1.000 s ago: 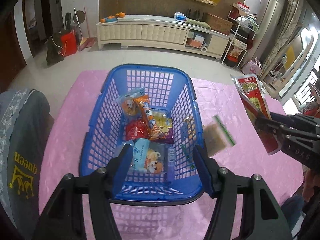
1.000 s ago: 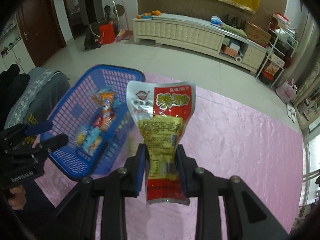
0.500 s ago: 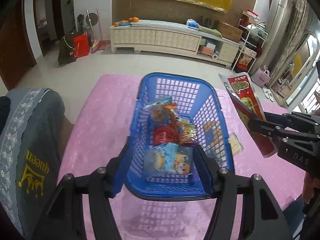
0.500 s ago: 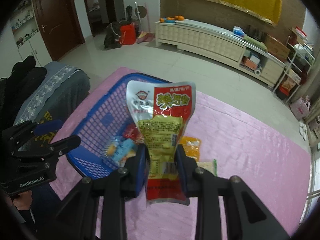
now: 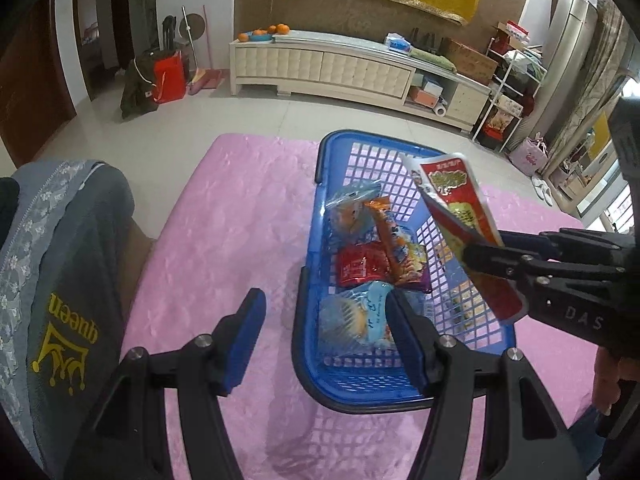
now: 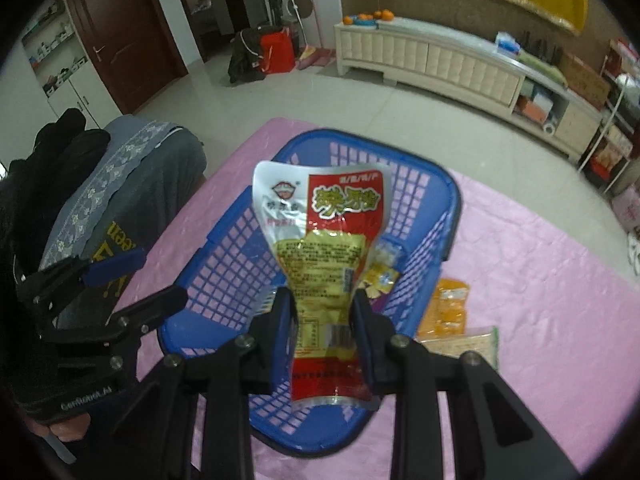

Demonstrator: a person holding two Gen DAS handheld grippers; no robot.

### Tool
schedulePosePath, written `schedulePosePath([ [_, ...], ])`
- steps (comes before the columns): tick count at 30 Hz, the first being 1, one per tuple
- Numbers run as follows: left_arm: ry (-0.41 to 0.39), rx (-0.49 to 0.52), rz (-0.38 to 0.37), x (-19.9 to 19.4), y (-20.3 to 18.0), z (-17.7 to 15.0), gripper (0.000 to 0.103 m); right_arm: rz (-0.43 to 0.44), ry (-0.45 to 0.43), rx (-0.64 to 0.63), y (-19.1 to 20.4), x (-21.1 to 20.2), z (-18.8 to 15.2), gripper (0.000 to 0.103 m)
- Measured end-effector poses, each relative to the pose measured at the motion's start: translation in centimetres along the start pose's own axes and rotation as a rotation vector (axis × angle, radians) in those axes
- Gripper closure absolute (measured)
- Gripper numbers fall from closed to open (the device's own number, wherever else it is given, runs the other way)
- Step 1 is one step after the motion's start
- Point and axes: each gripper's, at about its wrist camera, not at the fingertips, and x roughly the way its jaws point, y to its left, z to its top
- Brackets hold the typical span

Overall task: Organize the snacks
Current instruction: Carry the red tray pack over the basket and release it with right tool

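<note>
A blue plastic basket (image 5: 312, 240) (image 6: 436, 240) stands on the pink tablecloth and holds several snack packets (image 5: 368, 264). My right gripper (image 6: 322, 320) is shut on a red and silver snack pouch (image 6: 324, 232) and holds it above the basket; the pouch also shows in the left wrist view (image 5: 456, 208). My left gripper (image 5: 324, 332) is open and empty, straddling the basket's near left wall. An orange packet (image 6: 450, 308) and a pale cracker packet (image 6: 468, 346) lie on the cloth right of the basket.
The pink tablecloth (image 5: 224, 240) covers the table. A chair draped with a grey garment (image 5: 60, 280) stands at the left edge. A white low cabinet (image 5: 340, 68) stands across the tiled floor.
The right gripper has carried the pouch left until it hangs over the basket. The left gripper has shifted left, from straddling the basket's near end to straddling its left wall.
</note>
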Motion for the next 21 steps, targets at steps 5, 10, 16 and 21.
schedulePosePath([
  [5, 0.003, -0.020, -0.008, 0.3, 0.9, 0.1, 0.043, -0.003, 0.025, -0.011, 0.8, 1.5, 0.1, 0.067],
  [10, 0.000, -0.031, -0.013, 0.0, 1.3, -0.2, 0.043, 0.005, 0.032, 0.003, 1.0, 1.8, 0.1, 0.059],
  [16, -0.005, -0.029, -0.013, -0.5, 1.1, -0.4, 0.043, -0.008, 0.015, -0.059, 1.7, 1.1, -0.1, 0.038],
  [21, -0.013, 0.000, -0.023, -0.8, -0.1, -0.4, 0.043, -0.040, -0.025, -0.106, 1.2, -0.9, -0.7, 0.021],
])
